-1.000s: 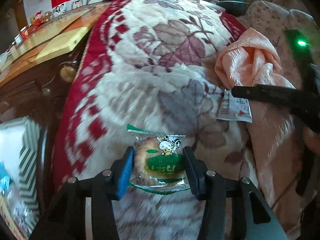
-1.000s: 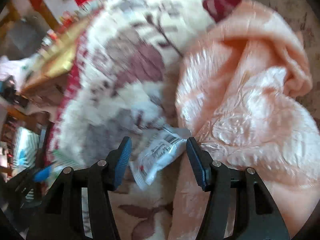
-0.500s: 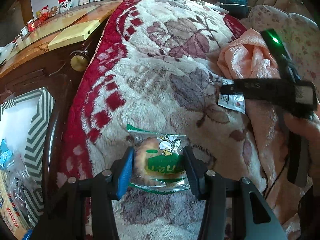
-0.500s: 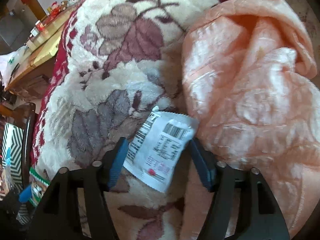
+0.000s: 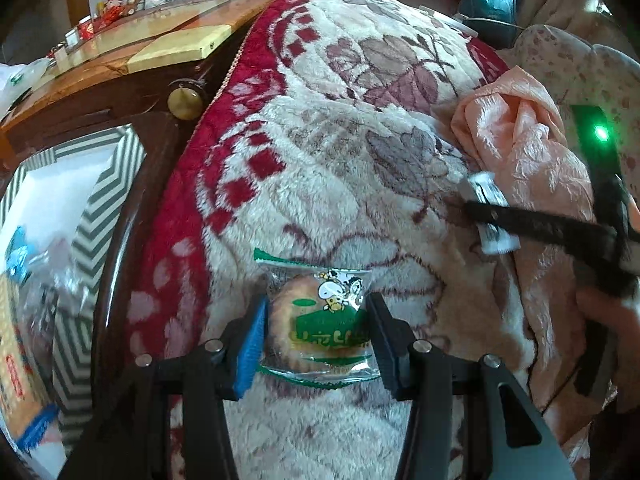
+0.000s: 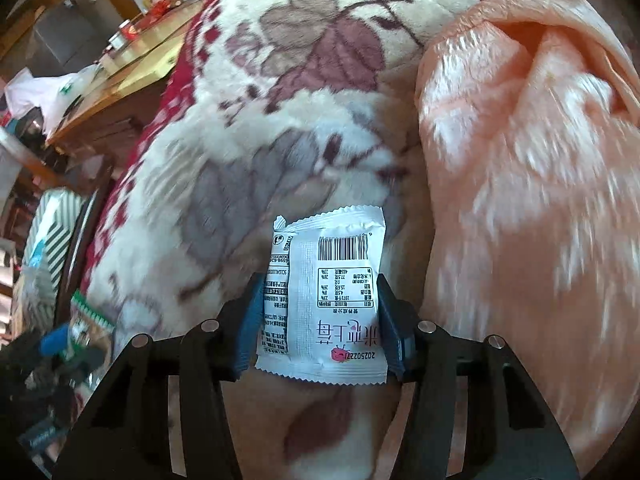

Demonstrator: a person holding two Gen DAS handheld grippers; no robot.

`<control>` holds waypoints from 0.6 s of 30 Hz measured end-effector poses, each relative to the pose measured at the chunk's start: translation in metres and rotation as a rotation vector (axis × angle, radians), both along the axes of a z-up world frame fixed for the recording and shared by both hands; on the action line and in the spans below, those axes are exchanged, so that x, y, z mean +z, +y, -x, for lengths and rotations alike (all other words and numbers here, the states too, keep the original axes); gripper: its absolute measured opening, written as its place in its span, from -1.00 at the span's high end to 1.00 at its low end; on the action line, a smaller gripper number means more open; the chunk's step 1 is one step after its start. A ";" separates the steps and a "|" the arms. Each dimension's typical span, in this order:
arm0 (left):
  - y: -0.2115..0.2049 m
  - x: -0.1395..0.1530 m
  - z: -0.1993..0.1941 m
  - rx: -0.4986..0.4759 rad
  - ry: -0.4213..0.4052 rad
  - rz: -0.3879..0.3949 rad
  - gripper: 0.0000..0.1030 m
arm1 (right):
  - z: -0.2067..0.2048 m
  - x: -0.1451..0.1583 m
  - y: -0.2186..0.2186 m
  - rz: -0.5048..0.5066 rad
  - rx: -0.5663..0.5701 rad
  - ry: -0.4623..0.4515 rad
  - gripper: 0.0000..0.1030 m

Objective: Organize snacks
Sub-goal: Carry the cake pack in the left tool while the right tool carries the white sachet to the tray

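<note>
The left tool (image 5: 316, 332) is closed about halfway on a clear cookie packet (image 5: 320, 328) with green print and a cartoon figure, its pads pressing both sides of the round biscuit inside. It hangs over the floral blanket (image 5: 340, 140) on the bed, not far from the bed's left edge, where the red checked border runs alongside a dark wooden cabinet (image 5: 120, 92). The right tool (image 6: 320, 320) has just been closing, and its jaws now pinch a white sachet (image 6: 324, 300) by its two long sides (the back faces the camera, with a barcode and nutrition table showing). This sachet sits over the seam where the floral blanket meets a rumpled peach blanket (image 6: 520, 200) towards the bed's right side. In the left wrist view the right tool (image 5: 492, 216) appears as a dark blurred bar crossing the sachet, with a green light glowing on its body and part of a hand (image 5: 608, 320) beneath it.
</note>
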State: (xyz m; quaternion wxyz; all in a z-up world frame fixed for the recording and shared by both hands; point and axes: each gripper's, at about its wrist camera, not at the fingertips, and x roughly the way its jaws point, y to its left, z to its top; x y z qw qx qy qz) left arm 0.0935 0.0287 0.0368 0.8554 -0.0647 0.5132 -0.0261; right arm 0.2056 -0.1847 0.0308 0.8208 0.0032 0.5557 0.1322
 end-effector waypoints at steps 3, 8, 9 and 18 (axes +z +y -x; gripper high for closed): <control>-0.001 0.003 0.011 0.011 -0.002 -0.003 0.00 | 0.024 0.003 0.007 -0.004 0.016 -0.003 -0.01; 0.000 0.008 0.030 0.025 -0.019 -0.032 0.00 | 0.067 0.007 0.017 -0.009 0.047 -0.018 -0.01; 0.000 0.009 0.033 0.026 -0.022 -0.036 0.00 | 0.074 0.009 0.017 -0.010 0.051 -0.023 -0.01; 0.002 0.022 0.059 0.038 -0.059 -0.072 0.00 | 0.124 0.028 0.023 0.013 0.088 -0.055 -0.01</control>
